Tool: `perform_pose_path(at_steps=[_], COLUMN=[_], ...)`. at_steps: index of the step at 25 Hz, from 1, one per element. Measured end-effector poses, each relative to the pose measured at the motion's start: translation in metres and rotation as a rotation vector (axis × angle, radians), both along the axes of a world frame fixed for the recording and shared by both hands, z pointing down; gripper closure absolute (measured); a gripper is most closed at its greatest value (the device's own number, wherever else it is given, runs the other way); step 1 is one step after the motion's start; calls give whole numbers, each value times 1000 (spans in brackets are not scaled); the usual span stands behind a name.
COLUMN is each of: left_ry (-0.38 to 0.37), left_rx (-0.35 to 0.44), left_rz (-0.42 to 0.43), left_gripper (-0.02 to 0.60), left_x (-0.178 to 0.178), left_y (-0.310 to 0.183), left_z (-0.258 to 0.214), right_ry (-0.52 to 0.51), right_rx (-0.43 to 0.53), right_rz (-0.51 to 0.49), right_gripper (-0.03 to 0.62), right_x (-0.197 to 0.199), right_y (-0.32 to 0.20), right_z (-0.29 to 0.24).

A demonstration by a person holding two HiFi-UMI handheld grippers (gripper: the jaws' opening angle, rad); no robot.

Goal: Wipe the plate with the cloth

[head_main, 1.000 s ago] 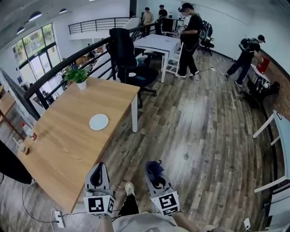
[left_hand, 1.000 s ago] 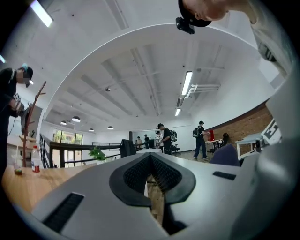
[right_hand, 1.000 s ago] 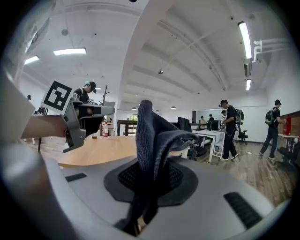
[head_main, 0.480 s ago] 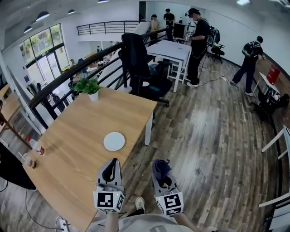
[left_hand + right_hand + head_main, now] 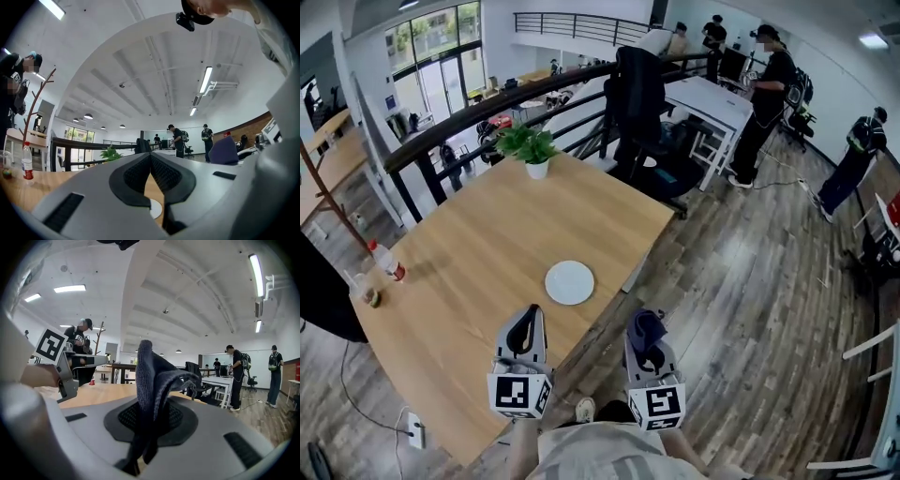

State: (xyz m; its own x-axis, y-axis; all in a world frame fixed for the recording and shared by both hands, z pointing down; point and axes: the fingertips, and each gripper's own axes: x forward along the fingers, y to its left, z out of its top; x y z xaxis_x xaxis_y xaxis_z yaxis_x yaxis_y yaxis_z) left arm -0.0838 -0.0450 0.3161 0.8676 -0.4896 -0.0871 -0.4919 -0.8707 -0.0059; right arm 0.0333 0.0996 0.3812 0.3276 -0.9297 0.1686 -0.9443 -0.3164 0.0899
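A round white plate point(image 5: 570, 282) lies on the wooden table point(image 5: 478, 253) near its right edge; a sliver of the plate point(image 5: 155, 209) shows under the left jaws. My left gripper point(image 5: 527, 323) hovers over the table's near edge just short of the plate, jaws shut with nothing between them point(image 5: 150, 159). My right gripper point(image 5: 645, 336) is beside it, off the table edge over the floor, shut on a dark blue cloth point(image 5: 152, 380) that sticks up from its jaws; the cloth point(image 5: 644, 328) shows bunched at the tips.
A potted plant point(image 5: 532, 150) stands at the table's far end. A bottle point(image 5: 386, 262) and a cup point(image 5: 366, 292) sit on the left side. A black office chair point(image 5: 642, 94), a white desk point(image 5: 717, 98) and several people stand beyond. A railing point(image 5: 469, 117) runs behind.
Both grippers and the view have moved forward toward the table. The plate now lies much closer, just ahead of the left gripper. The jaws stay as they were.
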Motion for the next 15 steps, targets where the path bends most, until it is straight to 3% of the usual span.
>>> perform_pose_path(at_steps=[7,15], left_ry=[-50,-62], left_rx=[17,27], left_rz=[3,-99], left_gripper=[572,572], left_x=[21,66], left_y=[-20,-62], left_z=[1,-5], right_ry=[-37,-24], right_rx=[-6,20], right_rz=[-44,-195], right_gripper=[537,537], right_x=[19,65], right_y=[-44,-116], right_z=[10,2])
